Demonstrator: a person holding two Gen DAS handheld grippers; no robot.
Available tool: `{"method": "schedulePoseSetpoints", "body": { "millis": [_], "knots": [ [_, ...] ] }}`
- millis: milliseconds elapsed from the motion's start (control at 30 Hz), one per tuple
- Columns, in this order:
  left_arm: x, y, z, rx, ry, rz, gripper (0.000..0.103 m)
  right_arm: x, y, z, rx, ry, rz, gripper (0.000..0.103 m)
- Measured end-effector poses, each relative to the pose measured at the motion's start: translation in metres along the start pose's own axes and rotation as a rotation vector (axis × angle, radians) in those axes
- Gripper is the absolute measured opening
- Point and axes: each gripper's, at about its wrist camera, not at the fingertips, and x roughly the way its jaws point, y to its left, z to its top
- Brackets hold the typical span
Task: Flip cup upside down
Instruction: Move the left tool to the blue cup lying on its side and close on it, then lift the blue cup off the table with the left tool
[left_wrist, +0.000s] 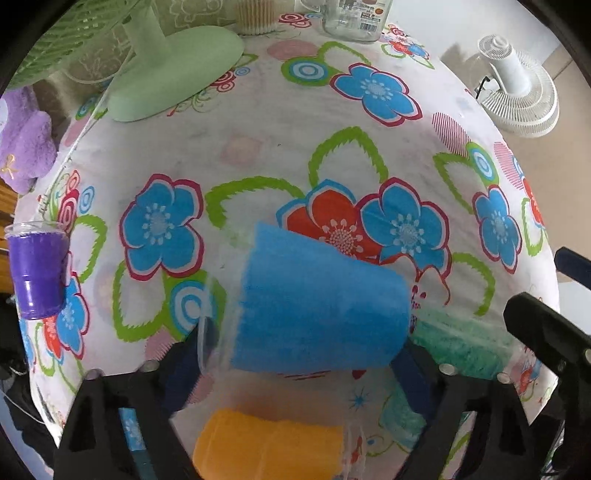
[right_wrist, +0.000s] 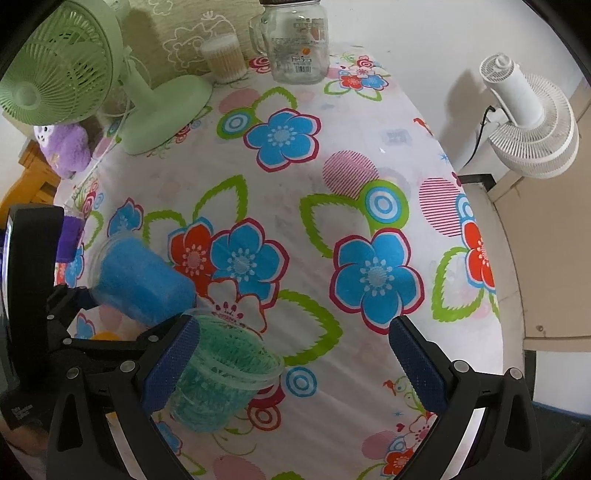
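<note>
My left gripper is shut on a blue cup and holds it tilted on its side above the flowered tablecloth; the cup's clear rim points left. The same blue cup shows at the left of the right wrist view, held by the left gripper. My right gripper is open and empty, just right of an upright green cup. The green cup also shows behind the blue one. An orange cup lies under my left gripper. A purple cup stands upright at the far left.
A green desk fan stands at the back left beside a purple plush toy. A glass jar and a tub of cotton swabs stand at the back. A white fan stands off the table's right edge.
</note>
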Motion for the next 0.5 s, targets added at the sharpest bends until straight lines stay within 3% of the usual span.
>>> {"method": "schedulePoseSetpoints", "body": {
  "millis": [267, 500],
  "knots": [
    [-0.026, 0.002, -0.005, -0.014, -0.07, -0.001, 0.082, -0.015, 0.0, -0.002, 0.002, -0.021, 0.006, 0.103],
    [-0.073, 0.0, -0.023, -0.054, -0.17, 0.05, 0.082, -0.049, 0.007, -0.009, -0.043, -0.083, 0.046, 0.103]
  ]
}}
